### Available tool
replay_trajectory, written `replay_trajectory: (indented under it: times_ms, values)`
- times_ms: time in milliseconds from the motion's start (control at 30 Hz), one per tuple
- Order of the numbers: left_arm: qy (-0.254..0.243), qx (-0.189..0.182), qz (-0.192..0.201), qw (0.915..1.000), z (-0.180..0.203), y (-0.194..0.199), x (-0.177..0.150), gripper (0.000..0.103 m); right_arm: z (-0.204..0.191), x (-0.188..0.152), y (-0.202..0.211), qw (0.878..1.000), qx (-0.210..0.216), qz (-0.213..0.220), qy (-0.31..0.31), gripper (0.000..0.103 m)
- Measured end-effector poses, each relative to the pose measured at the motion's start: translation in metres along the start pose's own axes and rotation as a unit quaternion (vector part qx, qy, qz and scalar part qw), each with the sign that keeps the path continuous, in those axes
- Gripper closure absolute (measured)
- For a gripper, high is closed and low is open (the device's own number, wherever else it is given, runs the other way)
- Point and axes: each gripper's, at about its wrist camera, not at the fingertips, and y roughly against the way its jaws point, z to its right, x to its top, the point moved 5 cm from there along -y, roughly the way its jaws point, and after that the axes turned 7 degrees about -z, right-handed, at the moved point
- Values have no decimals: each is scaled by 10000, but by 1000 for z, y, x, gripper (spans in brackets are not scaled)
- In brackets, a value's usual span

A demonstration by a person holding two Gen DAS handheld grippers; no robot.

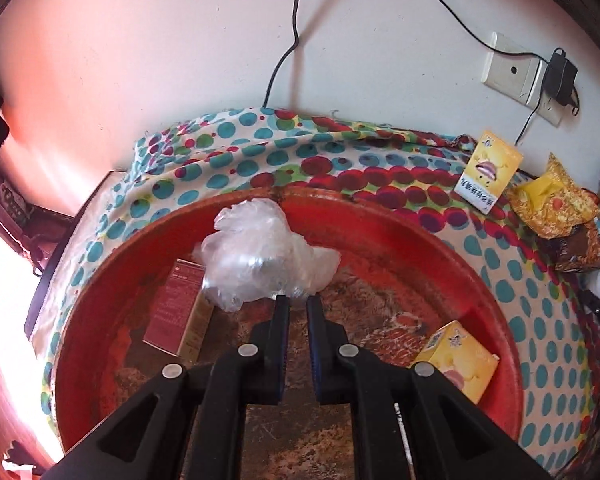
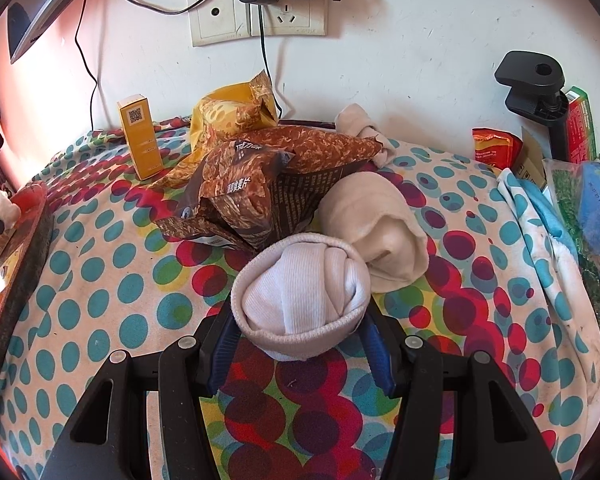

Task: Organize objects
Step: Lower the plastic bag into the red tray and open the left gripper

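Observation:
My left gripper [image 1: 298,300] hangs over a round red tray [image 1: 380,216], its jaws nearly closed on the edge of a crumpled clear plastic bag [image 1: 256,252] that lies in the tray. A red box [image 1: 176,304] and a yellow box [image 1: 456,360] also lie in the tray. My right gripper [image 2: 300,320] is shut on a rolled white sock [image 2: 300,296] just above the dotted cloth [image 2: 100,280]. A second rolled cream sock [image 2: 380,232] lies just behind it.
Brown snack bags [image 2: 260,176] and a yellow bag [image 2: 228,116] lie mid-table. An upright yellow box [image 2: 140,140] stands at the back left, also in the left wrist view [image 1: 488,172]. The tray's edge [image 2: 20,232] is at left. A black clamp [image 2: 540,92], packets and bagged items crowd the right.

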Motion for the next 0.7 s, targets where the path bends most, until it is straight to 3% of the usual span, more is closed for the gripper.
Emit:
replay_trajectory:
  times_ms: [133, 400, 700]
  values:
    - [-171, 99, 4, 9998, 5, -1, -2, 93, -1, 0, 0, 10000, -35, -11, 14, 49]
    - [-173, 341, 65, 9992, 6, 5, -8, 73, 0, 1, 2, 10000, -38, 51, 24, 50]
    - [216, 257, 305, 9990, 5, 35, -38, 70, 2, 2, 13, 9993, 188, 322, -46, 51]
